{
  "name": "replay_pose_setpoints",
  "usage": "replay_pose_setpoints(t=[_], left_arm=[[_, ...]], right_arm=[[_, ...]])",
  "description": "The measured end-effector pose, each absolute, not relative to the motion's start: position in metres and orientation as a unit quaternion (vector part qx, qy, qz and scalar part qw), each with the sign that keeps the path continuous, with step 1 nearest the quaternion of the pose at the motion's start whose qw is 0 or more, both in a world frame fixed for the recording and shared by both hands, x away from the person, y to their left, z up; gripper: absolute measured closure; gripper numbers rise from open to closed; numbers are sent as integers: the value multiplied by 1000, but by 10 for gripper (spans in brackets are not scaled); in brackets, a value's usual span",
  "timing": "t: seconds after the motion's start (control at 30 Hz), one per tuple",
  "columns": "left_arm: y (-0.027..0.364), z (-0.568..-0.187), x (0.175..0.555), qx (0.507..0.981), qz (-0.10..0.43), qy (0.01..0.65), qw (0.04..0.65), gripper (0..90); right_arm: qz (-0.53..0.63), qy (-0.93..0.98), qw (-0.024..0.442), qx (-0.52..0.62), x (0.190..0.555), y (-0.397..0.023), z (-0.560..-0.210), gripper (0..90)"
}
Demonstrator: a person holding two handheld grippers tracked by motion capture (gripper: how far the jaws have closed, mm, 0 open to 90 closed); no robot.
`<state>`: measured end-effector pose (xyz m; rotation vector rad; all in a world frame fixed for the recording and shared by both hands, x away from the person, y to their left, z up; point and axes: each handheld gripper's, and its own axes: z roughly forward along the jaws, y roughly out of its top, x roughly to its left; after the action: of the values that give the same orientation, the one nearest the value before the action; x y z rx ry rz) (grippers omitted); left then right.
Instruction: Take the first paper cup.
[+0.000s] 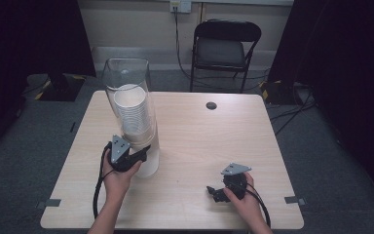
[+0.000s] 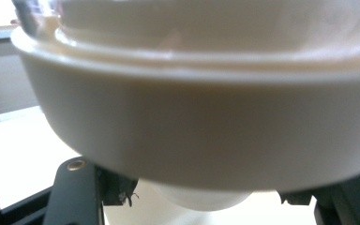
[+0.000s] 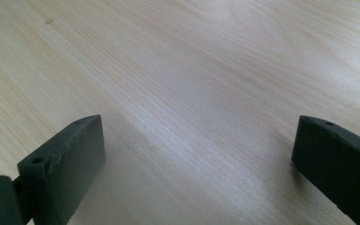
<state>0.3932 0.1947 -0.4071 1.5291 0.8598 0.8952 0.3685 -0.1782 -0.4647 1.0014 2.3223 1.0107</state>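
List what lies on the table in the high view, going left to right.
left gripper → clear cup dispenser holding a stack of paper cups → round cable hole in the table → right gripper

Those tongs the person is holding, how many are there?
2. The left tongs are at the base of the clear cup dispenser, jaws apart on either side of it. The right tongs rest open on the bare wooden table near its front edge.

Black left tongs (image 1: pixel 143 152) and right tongs (image 1: pixel 211 191), grey three-cornered top plates, black trailing cables, bare forearms
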Motion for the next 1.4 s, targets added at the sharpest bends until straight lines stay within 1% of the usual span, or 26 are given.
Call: replay_pose_setpoints(t=[0.1,0.3,0.53,0.63,0.73,0.93,0.97,1.0,1.03,1.07,1.1,1.13,1.17,1.2,1.27,1.3,1.4], left_arm=[[193,-408,392,643,377,366,557,351],[192,-406,392,652,383,368,541,353],[192,-408,391,651,387,368,539,355],[190,-408,392,649,380,374,543,356],[191,-407,391,656,388,371,531,356],[190,-408,392,654,390,369,533,358],[190,-408,392,655,391,368,531,358],[191,-408,392,667,395,370,513,359],[191,-415,394,704,385,378,463,362],[191,-426,395,717,373,387,443,369],[189,-439,398,749,349,409,387,368],[193,-464,396,748,321,420,402,367],[194,-464,393,731,313,445,413,365],[193,-463,392,728,318,424,435,365],[189,-456,389,741,324,406,426,364],[188,-455,388,734,313,414,438,362],[191,-457,386,747,294,407,436,361]], right_arm=[[364,834,208,359,369,-178,-465,23],[364,834,208,359,369,-178,-465,23],[364,834,208,358,369,-178,-465,23],[364,834,208,359,369,-178,-465,23],[363,834,207,360,368,-178,-465,23],[364,834,208,359,369,-178,-465,23],[363,834,207,360,368,-178,-465,23],[363,834,208,360,368,-178,-465,23],[363,834,208,360,368,-178,-465,23],[363,834,207,360,368,-178,-465,23],[364,834,208,358,369,-178,-465,23],[364,834,208,359,369,-178,-465,23],[363,835,208,358,369,-178,-465,23],[362,835,208,358,368,-179,-465,24],[363,836,206,357,369,-179,-465,18],[363,836,206,356,369,-179,-465,17],[363,837,205,355,369,-179,-465,15]])
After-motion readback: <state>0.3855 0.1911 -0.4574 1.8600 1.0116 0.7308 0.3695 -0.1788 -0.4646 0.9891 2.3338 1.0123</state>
